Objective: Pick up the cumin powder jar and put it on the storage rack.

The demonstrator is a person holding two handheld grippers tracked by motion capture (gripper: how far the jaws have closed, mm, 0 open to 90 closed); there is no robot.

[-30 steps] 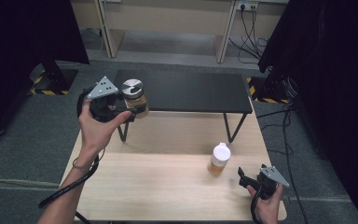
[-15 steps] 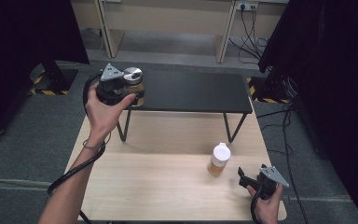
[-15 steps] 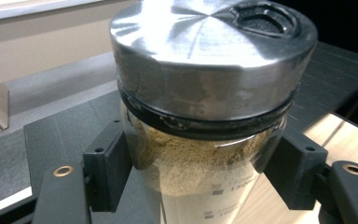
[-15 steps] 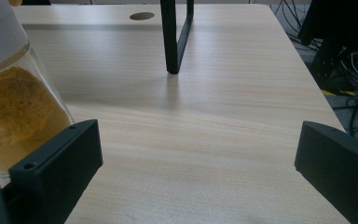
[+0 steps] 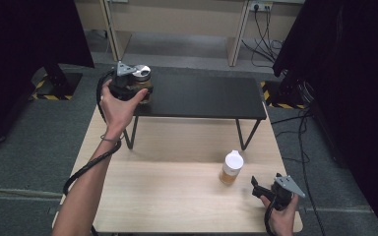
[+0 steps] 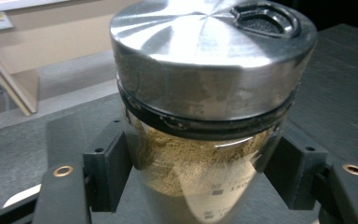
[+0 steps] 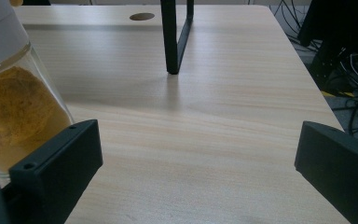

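Note:
A glass jar [image 6: 205, 93] with a brushed steel lid and brownish powder sits between the black pads [image 6: 109, 163] of my left gripper [image 6: 200, 172], which is shut on its sides. From above, the left gripper [image 5: 139, 88] holds that steel-lidded jar [image 5: 141, 73] at the left end of the black shelf [image 5: 202, 96]; I cannot tell whether the jar touches it. My right gripper [image 5: 262, 188] is near the table's front right corner, open with nothing between its fingers. A white-capped jar of orange powder [image 5: 231, 168] stands just to its left and appears again as the orange jar [image 7: 14, 102] beside my right gripper [image 7: 196, 158].
The black shelf stands on thin legs [image 7: 175, 37] at the back of the light wooden table [image 5: 177, 196]. The shelf's top to the right of the steel-lidded jar is bare. Cables [image 5: 263, 29] and dark curtains lie beyond the table.
My left gripper has carried the steel-lidded jar away from the person and slightly right, to the shelf's left end. The right gripper and the white-capped jar have stayed put.

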